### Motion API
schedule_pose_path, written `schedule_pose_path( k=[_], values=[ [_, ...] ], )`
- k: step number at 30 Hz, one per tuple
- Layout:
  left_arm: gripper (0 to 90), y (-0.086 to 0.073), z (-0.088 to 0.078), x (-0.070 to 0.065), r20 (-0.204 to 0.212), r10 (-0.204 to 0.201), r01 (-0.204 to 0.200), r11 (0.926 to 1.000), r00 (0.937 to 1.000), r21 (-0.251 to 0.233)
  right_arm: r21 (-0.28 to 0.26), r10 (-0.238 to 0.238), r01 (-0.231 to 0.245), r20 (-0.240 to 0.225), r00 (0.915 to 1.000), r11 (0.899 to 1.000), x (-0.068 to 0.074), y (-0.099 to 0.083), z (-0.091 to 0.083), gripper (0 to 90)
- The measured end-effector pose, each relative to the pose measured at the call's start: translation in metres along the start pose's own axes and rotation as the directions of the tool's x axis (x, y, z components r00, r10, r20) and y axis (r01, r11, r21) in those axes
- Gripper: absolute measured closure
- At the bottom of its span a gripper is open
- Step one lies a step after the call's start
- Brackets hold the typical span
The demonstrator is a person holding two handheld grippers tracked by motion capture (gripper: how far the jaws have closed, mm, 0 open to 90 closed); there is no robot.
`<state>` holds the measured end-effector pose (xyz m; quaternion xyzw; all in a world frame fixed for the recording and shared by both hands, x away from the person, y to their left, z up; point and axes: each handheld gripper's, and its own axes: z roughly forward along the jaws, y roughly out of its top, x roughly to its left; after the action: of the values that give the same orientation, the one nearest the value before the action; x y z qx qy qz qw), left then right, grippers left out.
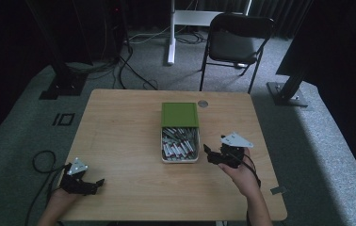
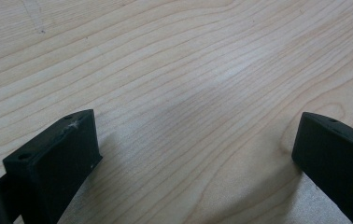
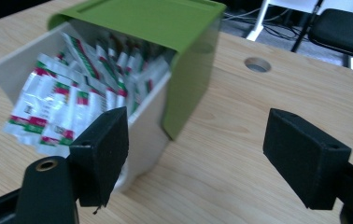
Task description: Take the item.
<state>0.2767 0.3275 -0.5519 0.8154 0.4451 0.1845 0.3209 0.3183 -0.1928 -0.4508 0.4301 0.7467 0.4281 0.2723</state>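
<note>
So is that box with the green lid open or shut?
Half open. The green lid is slid back over the far part of the box, so packets show inside.

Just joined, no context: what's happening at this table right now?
A person holds a gripper in each hand at a wooden table. The right gripper is open, right beside a white box full of red, green and white sachets, its green lid slid partway back. It grips nothing yet. The left gripper is open too, low over bare wood near the table's front left corner, well away from the box.
</note>
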Motion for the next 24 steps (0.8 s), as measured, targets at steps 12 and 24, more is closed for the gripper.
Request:
schedule_pose_path(
  k=[12,24],
  values=[
    [1.4,0.000,0.000,0.000,0.000,-0.002,0.002,1.0000,1.0000,-0.001,-0.021,-0.068,0.066,-0.088,0.9938,0.998,0.034,0.012,0.017,35.8],
    [1.4,0.000,0.000,0.000,0.000,0.000,0.000,1.0000,1.0000,0.000,0.023,-0.136,0.140,-0.122,0.9831,0.990,0.059,0.006,0.039,60.6]
  ],
)
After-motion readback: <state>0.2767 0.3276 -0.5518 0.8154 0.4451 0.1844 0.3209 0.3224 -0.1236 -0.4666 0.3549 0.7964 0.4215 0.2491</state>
